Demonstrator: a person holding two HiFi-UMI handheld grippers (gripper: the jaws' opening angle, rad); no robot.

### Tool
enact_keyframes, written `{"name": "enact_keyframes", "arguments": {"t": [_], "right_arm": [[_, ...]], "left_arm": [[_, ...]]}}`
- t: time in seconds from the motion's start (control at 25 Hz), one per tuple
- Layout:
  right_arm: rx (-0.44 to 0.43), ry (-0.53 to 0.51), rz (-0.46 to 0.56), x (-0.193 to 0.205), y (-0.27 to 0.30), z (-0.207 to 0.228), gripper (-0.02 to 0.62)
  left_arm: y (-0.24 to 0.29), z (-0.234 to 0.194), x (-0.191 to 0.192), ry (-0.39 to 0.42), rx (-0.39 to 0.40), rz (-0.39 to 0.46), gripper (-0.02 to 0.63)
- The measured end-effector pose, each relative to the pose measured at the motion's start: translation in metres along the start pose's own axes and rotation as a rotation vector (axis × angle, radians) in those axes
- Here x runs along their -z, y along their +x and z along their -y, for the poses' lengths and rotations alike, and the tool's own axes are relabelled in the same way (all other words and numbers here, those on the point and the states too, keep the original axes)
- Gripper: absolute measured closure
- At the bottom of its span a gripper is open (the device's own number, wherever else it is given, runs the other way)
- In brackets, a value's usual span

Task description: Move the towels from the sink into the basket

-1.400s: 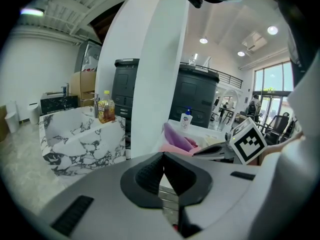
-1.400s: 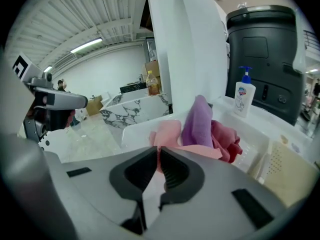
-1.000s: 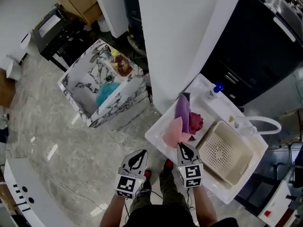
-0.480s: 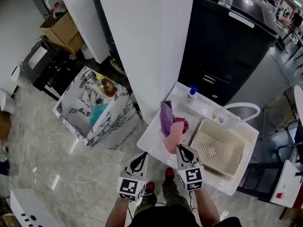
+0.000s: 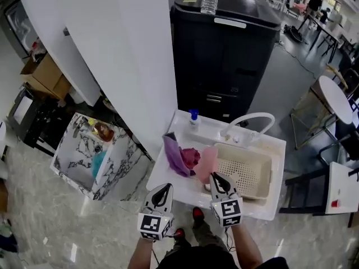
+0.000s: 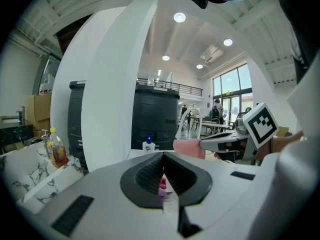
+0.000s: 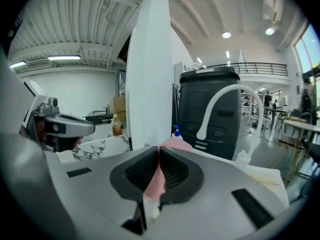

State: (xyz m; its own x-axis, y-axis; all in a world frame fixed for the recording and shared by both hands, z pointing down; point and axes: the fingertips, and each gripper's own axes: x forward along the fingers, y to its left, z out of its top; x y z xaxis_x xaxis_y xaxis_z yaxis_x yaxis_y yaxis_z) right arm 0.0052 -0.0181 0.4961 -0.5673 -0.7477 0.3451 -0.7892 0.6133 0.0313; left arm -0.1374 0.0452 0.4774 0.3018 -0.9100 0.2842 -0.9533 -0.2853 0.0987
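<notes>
Right claw (image 7: pixel 159 163): jaws closed on a fold of the pink towel (image 5: pixel 207 162), which hangs from the tips at the left rim of the basket (image 5: pixel 249 149); whether cloth and rim touch cannot be told. Left claw (image 6: pixel 163 166): jaws together, apparently holding nothing; the colour showing in the slit looks to be cloth lying beyond. It hovers at the near left edge of the sink (image 5: pixel 277 178). Purple towel (image 5: pixel 173 152) and red towel (image 5: pixel 190 157): bunched together, touching, on the left part of the sink surface, not yet moved. Basket: cream, perforated floor, empty, seated in the sink's right part beneath the white arched faucet (image 5: pixel 251 119). Step in hand, by judgement: carrying the pink towel across into the basket. Best done with the towel held high enough for its hanging tail to clear the rim, then let go over the middle of the mesh so no corner drapes outside. Writing: none legible. The pump bottle (image 5: pixel 193 117) by the faucet shows no readable label; the claw cubes carry black-and-white square markers only.
</notes>
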Motion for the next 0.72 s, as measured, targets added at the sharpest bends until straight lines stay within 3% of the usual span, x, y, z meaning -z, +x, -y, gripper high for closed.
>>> {"name": "enact_keyframes", "arguments": {"t": [0.36,0.72], "right_arm": [[0.183,0.054,-0.005,0.021,-0.038,0.073,0.555],[0.29,0.115,-0.039,0.052,-0.064,0.124,0.555]], "left_arm": [[0.048,0.046,-0.002,0.007,0.144,-0.015,0.598],[0.096,0.092,0.004,0.041,0.265,-0.053,0.598]]}}
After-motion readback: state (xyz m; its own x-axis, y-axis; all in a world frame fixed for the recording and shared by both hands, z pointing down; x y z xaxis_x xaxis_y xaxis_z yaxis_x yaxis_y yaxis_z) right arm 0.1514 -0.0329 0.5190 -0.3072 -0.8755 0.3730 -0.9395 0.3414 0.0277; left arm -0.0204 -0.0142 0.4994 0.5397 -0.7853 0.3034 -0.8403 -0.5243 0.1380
